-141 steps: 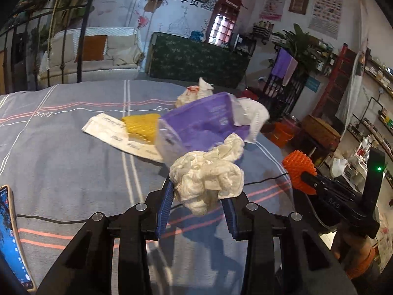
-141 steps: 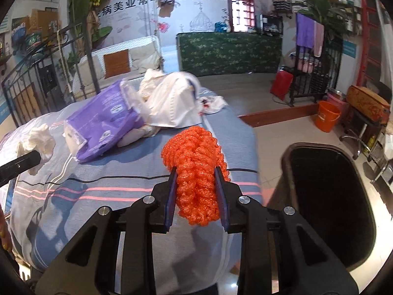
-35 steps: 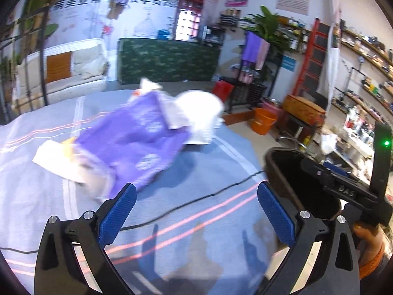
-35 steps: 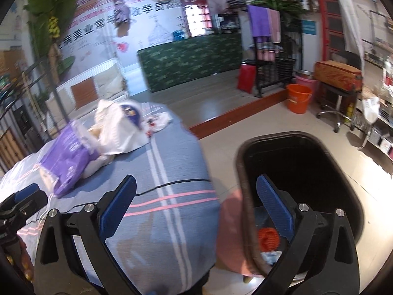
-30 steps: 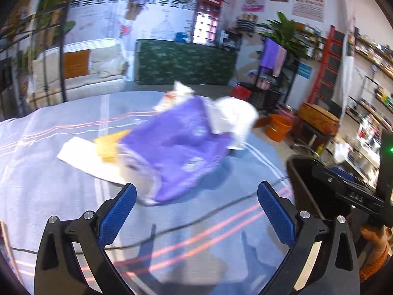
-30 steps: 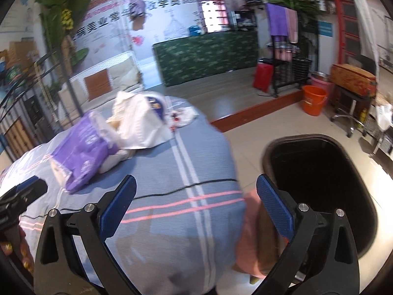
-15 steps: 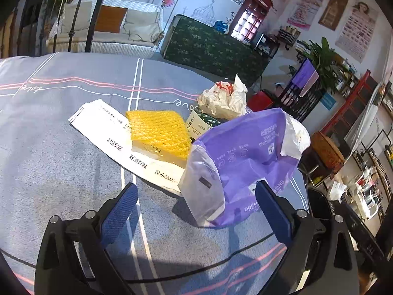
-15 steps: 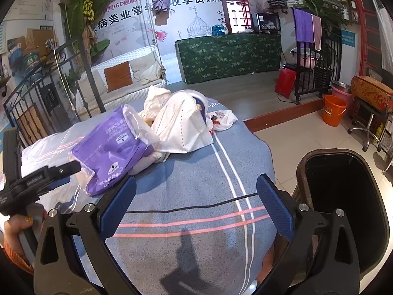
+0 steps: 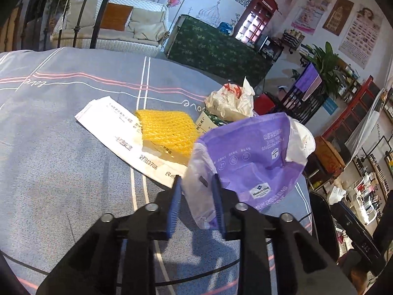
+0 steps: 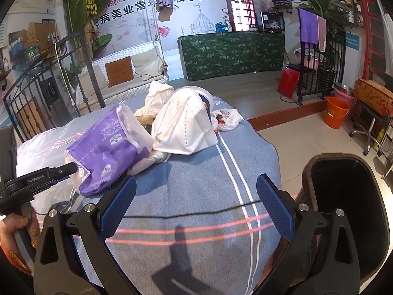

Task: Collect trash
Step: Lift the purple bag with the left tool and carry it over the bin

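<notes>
My left gripper (image 9: 196, 191) is shut on the near clear-plastic end of a purple wrapper bag (image 9: 255, 157) lying on the grey striped bedspread (image 9: 61, 147). The bag also shows in the right wrist view (image 10: 108, 150), with the left gripper (image 10: 71, 168) at its near end. My right gripper (image 10: 196, 191) is open and empty above the bedspread. Behind the bag lie a yellow foam net (image 9: 167, 130), a white printed paper (image 9: 118, 135), a crumpled white bag with red print (image 9: 231, 100) and a white face mask (image 10: 184, 130). The black trash bin (image 10: 348, 196) stands at the bed's right.
A black cable (image 10: 196, 212) runs across the bedspread near my right gripper. Beyond the bed are a white sofa (image 10: 122, 73), a green-covered counter (image 10: 233, 51), an orange bucket (image 10: 336, 115) and a metal rack (image 10: 319, 73) on the floor.
Both grippers dropped their earlier trash and opened. The left gripper swung back over the bed and has now closed on the purple bag's end. The right gripper moved from the bin back over the bed.
</notes>
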A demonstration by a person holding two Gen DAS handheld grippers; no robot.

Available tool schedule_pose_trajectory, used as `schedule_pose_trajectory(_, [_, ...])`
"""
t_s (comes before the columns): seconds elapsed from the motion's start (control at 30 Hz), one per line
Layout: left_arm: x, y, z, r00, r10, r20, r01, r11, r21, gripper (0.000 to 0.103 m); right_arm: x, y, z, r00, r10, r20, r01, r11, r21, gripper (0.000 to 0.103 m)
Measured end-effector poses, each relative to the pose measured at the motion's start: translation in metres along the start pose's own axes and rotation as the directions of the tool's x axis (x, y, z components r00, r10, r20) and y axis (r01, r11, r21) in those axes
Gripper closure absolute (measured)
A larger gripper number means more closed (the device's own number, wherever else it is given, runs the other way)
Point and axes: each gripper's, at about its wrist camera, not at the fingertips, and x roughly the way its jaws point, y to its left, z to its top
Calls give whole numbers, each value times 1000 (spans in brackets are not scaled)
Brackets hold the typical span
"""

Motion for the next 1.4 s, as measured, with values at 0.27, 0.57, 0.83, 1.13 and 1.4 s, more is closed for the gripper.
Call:
schedule_pose_trajectory(0.27, [-42,7,4,996,3,90,-2,1000,-14,86,15,16,16,999,43,2,-43,999,-22,6])
schedule_pose_trajectory(0.57, [-68,21,8,989,22,148,-15,999,-50,87,54,31,44,1000,22,-5,-23,998,-65,6])
schedule_pose_trajectory(0.83, [-66,22,2,990,-2,142,10,998,-57,89,97,23,69,996,-75,-39,72,995,-63,38])
schedule_pose_trajectory(1.13, [-79,12,8,983,-35,182,40,999,-23,90,82,11,58,999,13,-46,-13,1000,-11,91])
schedule_pose_trajectory(1.4, [-94,-14,14,972,-81,221,74,996,42,92,35,9,52,997,69,27,-69,998,-1,96])
